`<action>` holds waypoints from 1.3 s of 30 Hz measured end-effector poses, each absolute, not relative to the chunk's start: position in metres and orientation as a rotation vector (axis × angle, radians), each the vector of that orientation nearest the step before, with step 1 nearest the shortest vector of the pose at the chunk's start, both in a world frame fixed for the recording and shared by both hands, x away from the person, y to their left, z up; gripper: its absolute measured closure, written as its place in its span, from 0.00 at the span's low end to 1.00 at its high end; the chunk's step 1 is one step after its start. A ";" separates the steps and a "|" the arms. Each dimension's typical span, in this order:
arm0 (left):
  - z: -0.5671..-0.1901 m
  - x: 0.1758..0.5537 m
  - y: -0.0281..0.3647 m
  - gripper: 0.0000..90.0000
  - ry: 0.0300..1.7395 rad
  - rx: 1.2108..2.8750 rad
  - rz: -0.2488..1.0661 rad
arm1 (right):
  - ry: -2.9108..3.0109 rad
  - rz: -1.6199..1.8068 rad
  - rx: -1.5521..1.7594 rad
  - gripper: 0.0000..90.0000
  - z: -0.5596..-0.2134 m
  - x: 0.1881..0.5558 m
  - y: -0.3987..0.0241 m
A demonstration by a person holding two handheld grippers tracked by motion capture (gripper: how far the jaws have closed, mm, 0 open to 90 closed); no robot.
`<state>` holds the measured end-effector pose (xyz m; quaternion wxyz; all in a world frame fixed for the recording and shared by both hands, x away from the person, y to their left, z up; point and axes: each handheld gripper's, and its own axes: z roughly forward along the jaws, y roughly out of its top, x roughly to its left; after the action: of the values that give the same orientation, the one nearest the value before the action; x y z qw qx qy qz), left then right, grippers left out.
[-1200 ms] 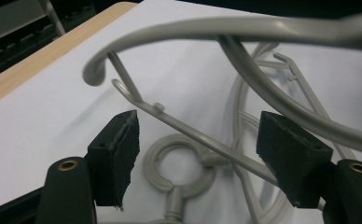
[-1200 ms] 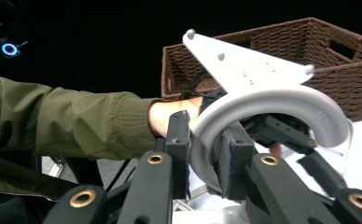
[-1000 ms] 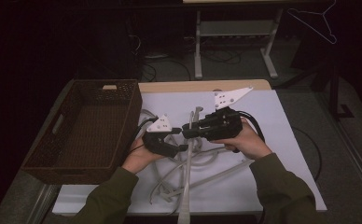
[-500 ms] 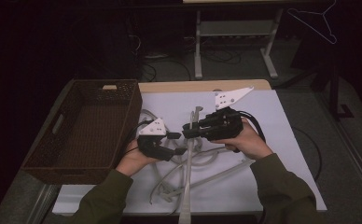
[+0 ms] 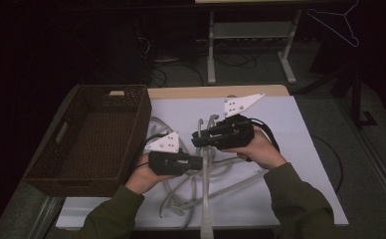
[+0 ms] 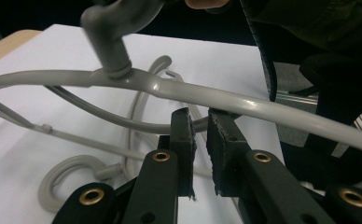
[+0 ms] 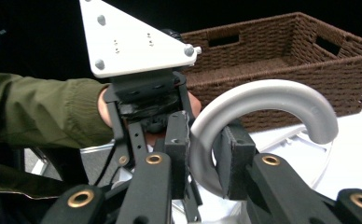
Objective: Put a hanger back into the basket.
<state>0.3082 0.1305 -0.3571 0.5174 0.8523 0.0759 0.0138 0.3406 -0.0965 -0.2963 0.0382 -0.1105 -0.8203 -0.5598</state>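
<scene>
**Two grippers on a pile of grey hangers**

A tangle of grey plastic clothes hangers [image 5: 206, 184] lies on the white sheet-covered table [image 5: 305, 149], from its middle towards the near edge. One hanger is lifted out of the heap: its curved grey hook [image 7: 263, 100] sits between the jaws of the right gripper [image 5: 201, 138], whose pads press on the hook's shank from both sides, so this claw is gripping the hook. In the high view that gripper hovers over the middle of the table and points towards the left edge.

The left gripper [image 5: 197, 162] is just nearside of it, close to the basket's right wall, and points to the right. Its jaws have just been closing. In the left gripper view they stand close together with a narrow gap showing between the pads. The lifted hanger's grey arm [image 6: 244, 105] crosses right behind their tips, and a thinner grey bar passes there too; whether the pads pinch either one I cannot tell.

A dark brown woven rectangular basket [image 5: 56, 144] stands at the table's left edge.
</scene>
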 end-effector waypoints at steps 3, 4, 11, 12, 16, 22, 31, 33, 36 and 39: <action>-0.361 0.309 0.123 0.89 0.202 2.047 0.042 | -2.552 -1.692 -0.335 0.82 -0.299 0.340 -0.092; -0.361 0.309 0.123 0.89 0.202 2.047 0.042 | -2.550 -1.688 -0.335 0.82 -0.299 0.339 -0.091; -0.367 0.310 0.126 0.83 0.272 2.070 0.101 | -2.552 -1.693 -0.312 0.82 -0.301 0.337 -0.088; -0.368 0.310 0.128 0.81 0.288 2.073 0.110 | -2.552 -1.692 -0.312 0.83 -0.303 0.338 -0.089; -0.373 0.311 0.139 0.73 0.334 2.092 0.141 | -2.529 -1.707 -0.343 0.85 -0.312 0.339 -0.097; -0.375 0.315 0.154 0.65 0.405 2.081 0.177 | -2.512 -1.744 -0.399 0.86 -0.318 0.340 -0.114; -0.383 0.320 0.158 0.57 0.456 2.075 0.203 | -2.556 -1.802 -0.655 0.85 -0.333 0.348 -0.146; -0.383 0.320 0.159 0.56 0.468 2.070 0.202 | -2.575 -1.802 -0.685 0.85 -0.334 0.350 -0.149; -0.382 0.321 0.163 0.51 0.494 2.050 0.201 | -2.578 -1.804 -0.760 0.85 -0.341 0.358 -0.157; -0.382 0.322 0.166 0.48 0.517 2.029 0.189 | -2.553 -1.797 -0.826 0.84 -0.350 0.366 -0.165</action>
<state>0.3218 0.1663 -0.3821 0.4963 0.8378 0.2136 0.0780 0.3662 -0.1648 -0.3496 -0.0436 -0.2555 -0.7898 -0.5559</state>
